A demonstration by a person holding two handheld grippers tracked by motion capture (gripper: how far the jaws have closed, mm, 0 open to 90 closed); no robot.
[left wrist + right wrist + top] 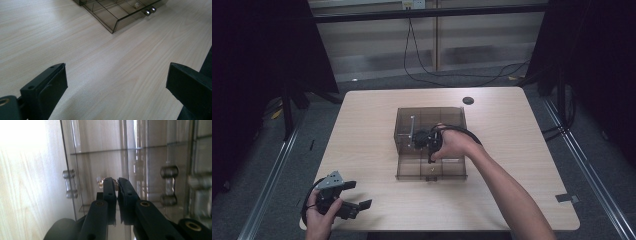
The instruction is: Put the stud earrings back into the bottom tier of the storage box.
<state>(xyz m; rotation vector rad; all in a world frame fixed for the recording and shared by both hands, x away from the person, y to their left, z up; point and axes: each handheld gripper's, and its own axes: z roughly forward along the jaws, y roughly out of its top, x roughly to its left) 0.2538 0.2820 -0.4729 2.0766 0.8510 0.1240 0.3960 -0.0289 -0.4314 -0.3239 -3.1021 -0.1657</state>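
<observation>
The right tool [430, 145] is inside the smoky clear organizer box [404, 120], which stands in the middle of the counter [362, 150] with its front drawer [412, 167] pulled out toward the near edge. In the right gripper view its jaws are almost closed on a small shiny metal piece [101, 182] between the tips; what this piece is, I cannot tell. I judge the step is to pick this small piece. To do it well, the grip should stay firm and the lift should go straight, away from the thin clear dividers, because the piece is tiny and can slip. The left tool [354, 196] rests at the near left corner of the counter with jaws wide apart, holding nothing.
</observation>
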